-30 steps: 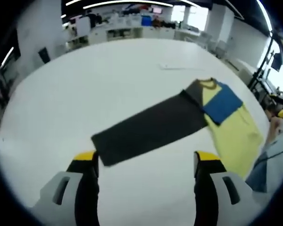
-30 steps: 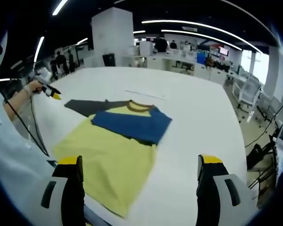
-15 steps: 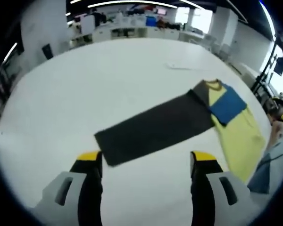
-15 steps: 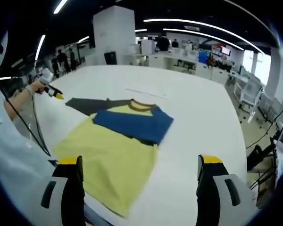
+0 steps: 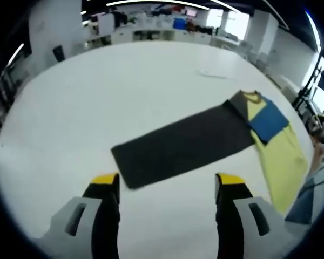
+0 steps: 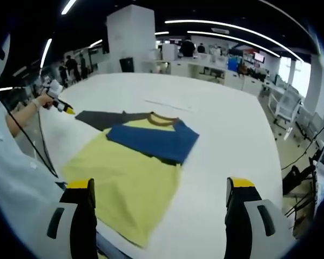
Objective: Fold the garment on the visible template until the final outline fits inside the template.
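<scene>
Garment: a yellow short-sleeved shirt with a blue folded-over sleeve panel and a brown-trimmed collar [image 6: 135, 178] is laid flat on the white table; in the left gripper view the same shirt [image 5: 275, 148] is seen at the right side of the table.
Fold state: one blue sleeve is turned in across the chest; the yellow body is spread out towards the near table edge in the right gripper view.
Template: a dark grey rectangular sheet [image 5: 183, 145] is laid flat on the table, its far short end touching or slipped under the collar side of the shirt; which of the two cannot be told. In the right gripper view the dark sheet [image 6: 100, 118] is seen beyond the shirt.
Table: a large white tabletop [image 5: 124, 86] bears both items; a thin pale strip [image 6: 167, 105] is seen lying on it beyond the collar, apart from the shirt.
Left gripper [image 5: 167, 186]: held above the table just short of the near end of the dark sheet, jaws spread wide with nothing between them. In the right gripper view it [image 6: 62, 106] is seen held in a person's hand [image 6: 42, 100] at the left, beside the sheet.
Right gripper [image 6: 159, 194]: held over the near edge of the yellow body, jaws parted wide and empty.
Surroundings: an open office with desks and ceiling strip lights is seen behind the table.
</scene>
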`<state>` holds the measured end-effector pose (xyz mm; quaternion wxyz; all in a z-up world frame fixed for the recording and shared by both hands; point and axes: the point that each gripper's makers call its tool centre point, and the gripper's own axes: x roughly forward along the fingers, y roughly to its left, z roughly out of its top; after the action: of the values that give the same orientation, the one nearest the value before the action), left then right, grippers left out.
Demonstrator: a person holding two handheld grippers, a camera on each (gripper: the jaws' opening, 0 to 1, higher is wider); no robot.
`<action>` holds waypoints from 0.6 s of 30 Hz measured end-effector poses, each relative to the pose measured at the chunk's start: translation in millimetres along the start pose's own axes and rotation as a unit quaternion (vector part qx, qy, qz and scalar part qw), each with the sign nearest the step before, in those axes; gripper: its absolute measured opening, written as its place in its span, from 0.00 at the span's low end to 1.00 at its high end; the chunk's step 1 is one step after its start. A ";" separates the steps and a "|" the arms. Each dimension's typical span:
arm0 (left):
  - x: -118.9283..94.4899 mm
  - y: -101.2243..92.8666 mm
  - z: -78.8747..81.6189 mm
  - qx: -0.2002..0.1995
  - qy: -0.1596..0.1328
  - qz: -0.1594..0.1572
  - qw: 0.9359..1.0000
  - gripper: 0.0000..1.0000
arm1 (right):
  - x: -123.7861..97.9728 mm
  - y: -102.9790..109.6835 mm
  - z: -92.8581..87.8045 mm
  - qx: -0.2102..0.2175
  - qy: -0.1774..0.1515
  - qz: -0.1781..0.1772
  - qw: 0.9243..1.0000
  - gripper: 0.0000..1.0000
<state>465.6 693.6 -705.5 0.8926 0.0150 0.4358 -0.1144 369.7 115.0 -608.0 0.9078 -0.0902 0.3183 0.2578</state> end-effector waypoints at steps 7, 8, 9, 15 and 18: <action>7.0 8.2 7.8 -0.016 -0.022 0.007 1.000 0.59 | 0.5 0.4 -2.2 0.001 0.004 0.001 1.000 1.00; 7.9 8.4 8.6 -0.017 -0.025 0.006 1.000 0.58 | 0.5 0.5 -2.0 0.002 0.003 0.001 1.000 1.00; 8.8 8.5 8.8 -0.018 -0.026 0.005 0.999 0.57 | 0.5 0.8 -2.0 0.003 0.002 0.001 1.000 1.00; 14.4 13.9 4.8 -0.026 -0.025 0.007 0.999 0.54 | 0.9 2.9 -4.6 0.001 0.006 0.005 1.000 1.00; 16.4 18.0 2.9 -0.037 -0.026 0.012 0.999 0.51 | 0.6 1.8 -4.5 0.001 0.006 0.003 1.000 1.00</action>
<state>481.6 707.6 -717.8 0.9049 -0.0155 0.4161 -0.0875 366.7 115.3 -611.8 0.9054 -0.0896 0.3241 0.2592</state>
